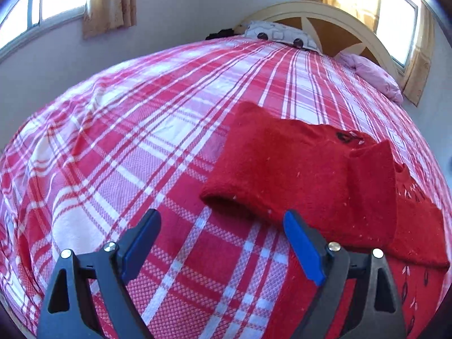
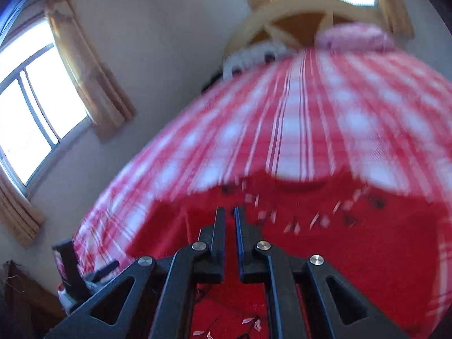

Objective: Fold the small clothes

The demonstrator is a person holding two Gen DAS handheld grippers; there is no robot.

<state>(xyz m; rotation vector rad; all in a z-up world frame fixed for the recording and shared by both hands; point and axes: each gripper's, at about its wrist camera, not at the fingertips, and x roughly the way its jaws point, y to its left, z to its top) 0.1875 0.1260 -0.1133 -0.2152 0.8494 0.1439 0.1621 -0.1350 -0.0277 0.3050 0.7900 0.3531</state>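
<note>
My left gripper [image 1: 221, 243] is matte black plastic — two angled link arms on each side, each with a triangular cut-out near its base. Round silver screws [image 1: 65, 253] cap the pivots, one pair on each side. Flat blue pads [image 1: 303, 250] line the inner faces of its fingers, nearer the red garment [image 1: 305, 169] than any other part of me. My right gripper [image 2: 229, 212] has the same build — black links, triangular windows, four silver pivot screws [image 2: 199, 245] — with thin black finger blades; the blade on the right carries a blue inner edge.
</note>
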